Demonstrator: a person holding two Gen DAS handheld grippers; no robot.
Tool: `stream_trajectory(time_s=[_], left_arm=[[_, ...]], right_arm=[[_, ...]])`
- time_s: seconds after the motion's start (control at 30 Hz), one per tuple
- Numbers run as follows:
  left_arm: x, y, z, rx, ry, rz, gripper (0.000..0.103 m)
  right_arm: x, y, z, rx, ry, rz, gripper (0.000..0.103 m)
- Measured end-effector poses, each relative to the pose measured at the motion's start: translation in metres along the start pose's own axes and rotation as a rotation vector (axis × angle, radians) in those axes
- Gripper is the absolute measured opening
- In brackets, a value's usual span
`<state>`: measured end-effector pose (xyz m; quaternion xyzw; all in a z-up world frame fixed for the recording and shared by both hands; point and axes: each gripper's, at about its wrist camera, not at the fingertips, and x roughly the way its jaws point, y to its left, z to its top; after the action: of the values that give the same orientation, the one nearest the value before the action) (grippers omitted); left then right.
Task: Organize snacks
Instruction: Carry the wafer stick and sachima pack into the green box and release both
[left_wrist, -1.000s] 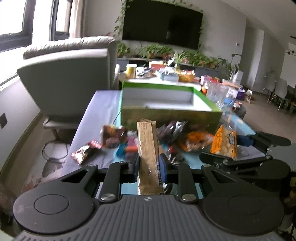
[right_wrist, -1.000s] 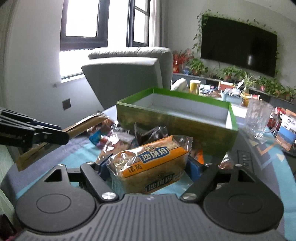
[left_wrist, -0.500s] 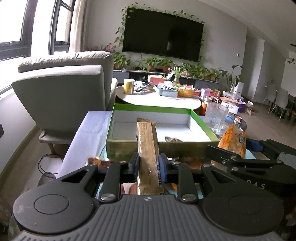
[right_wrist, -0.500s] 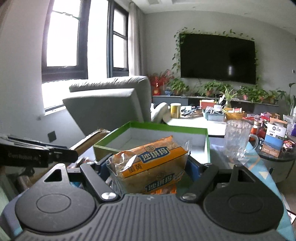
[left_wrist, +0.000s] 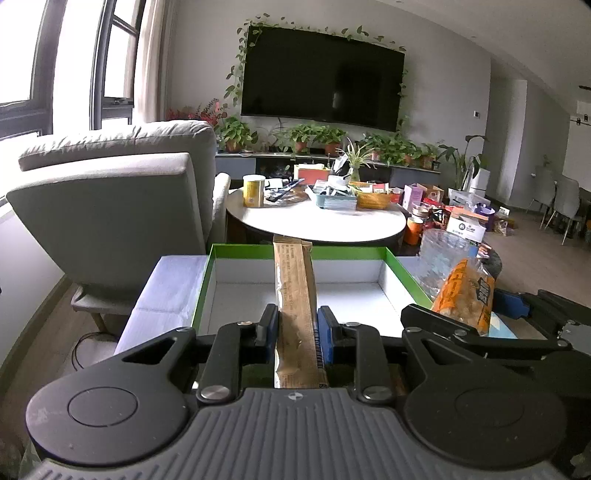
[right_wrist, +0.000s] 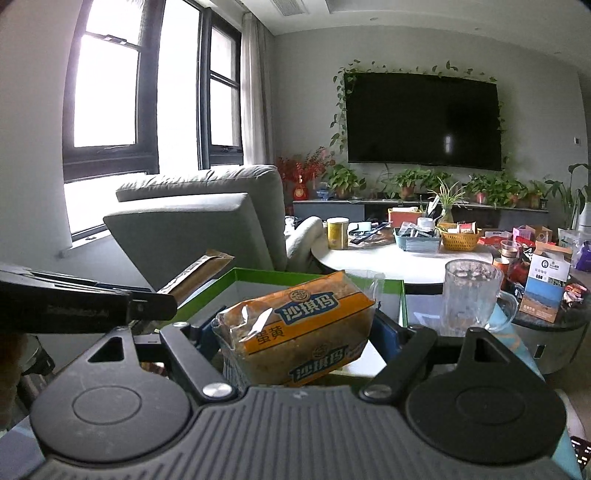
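Living room with wall TV (left_wrist: 321, 77), trailing plants, grey armchair (left_wrist: 110, 206) and cluttered round white table (left_wrist: 317, 225) beyond. Nearer, green-rimmed box (left_wrist: 236, 252) with bare white floor, glass mug (right_wrist: 471, 299) just off its right edge. Left gripper (left_wrist: 295, 326) clamped narrowly on long brown snack stick (left_wrist: 295, 291), lengthwise over the box's near edge. Right gripper (right_wrist: 295, 332) closed wider on orange sachima pack (right_wrist: 295, 332), above the box's right side. Both likely carried high to clear the rim before dropping in

Glossy plastic wrapper (right_wrist: 295, 332), matt cardboard box (left_wrist: 236, 273)
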<state>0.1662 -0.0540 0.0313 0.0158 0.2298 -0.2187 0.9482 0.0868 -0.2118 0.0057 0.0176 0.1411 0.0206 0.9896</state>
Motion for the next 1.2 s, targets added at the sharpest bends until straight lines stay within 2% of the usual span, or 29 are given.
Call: stream_trajectory(time_s=[0.4,0.77,1.2], left_arm=[[0.06,0.0,0.017,0.021,0.019,0.027,0.021],[0.109,0.007,0.013,0.013,0.074,0.039,0.022],[0.132,0.007,-0.003,0.013,0.138,0.06,0.022]], right_arm=[[0.044,-0.016,0.008,0.037,0.04,-0.006,0.055],[0.076,-0.028,0.001,0.064,0.089,-0.007,0.055],[0.092,-0.032,-0.011,0.073,0.152,-0.013,0.055]])
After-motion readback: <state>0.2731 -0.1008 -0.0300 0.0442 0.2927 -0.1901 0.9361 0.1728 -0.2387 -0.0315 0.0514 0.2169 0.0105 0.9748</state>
